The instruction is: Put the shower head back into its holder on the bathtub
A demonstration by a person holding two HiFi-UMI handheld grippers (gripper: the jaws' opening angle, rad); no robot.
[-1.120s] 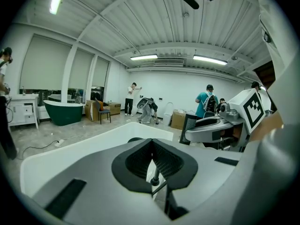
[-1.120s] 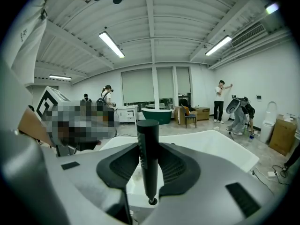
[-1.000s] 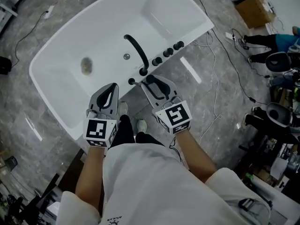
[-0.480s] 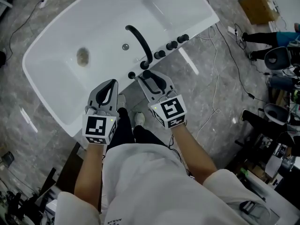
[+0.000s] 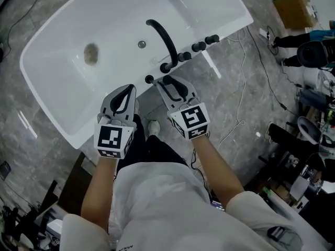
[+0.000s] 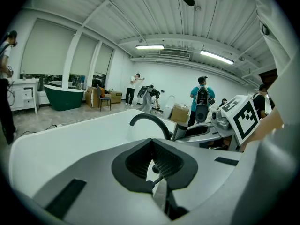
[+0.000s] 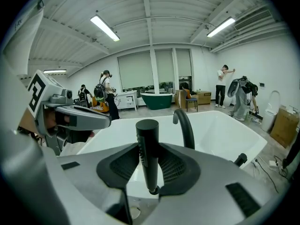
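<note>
**A:** ok so where's the shower head at right now?

**B:** It's in the right gripper (image 7: 149, 147). The right gripper view shows the jaws pinching a black stick-shaped shower head (image 7: 147, 125), one pad on each side. It stands upright, with its flat top poking up above the jaws. In the head view that gripper sits just outside the near rim of the white bathtub (image 5: 63, 116), over the grey stone floor (image 5: 235, 88). So the shower head is next to the tub, not set in anything.

**A:** and the left one?

**B:** The left gripper (image 5: 127, 90) has its jaws pressed together with nothing between them. You can see the tips meeting in the left gripper view. It's beside the right one, tips at the tub's edge.

**A:** what's on the rim near them?

**B:** There's a black arched faucet (image 5: 165, 40) reaching over the basin and a row of black knobs (image 5: 198, 46) to its right. A small black fitting (image 5: 149, 79) sits on the rim just beside the right gripper's tips. Can't tell if that's the holder. The drain (image 5: 91, 54) is further off in the tub floor.
</note>
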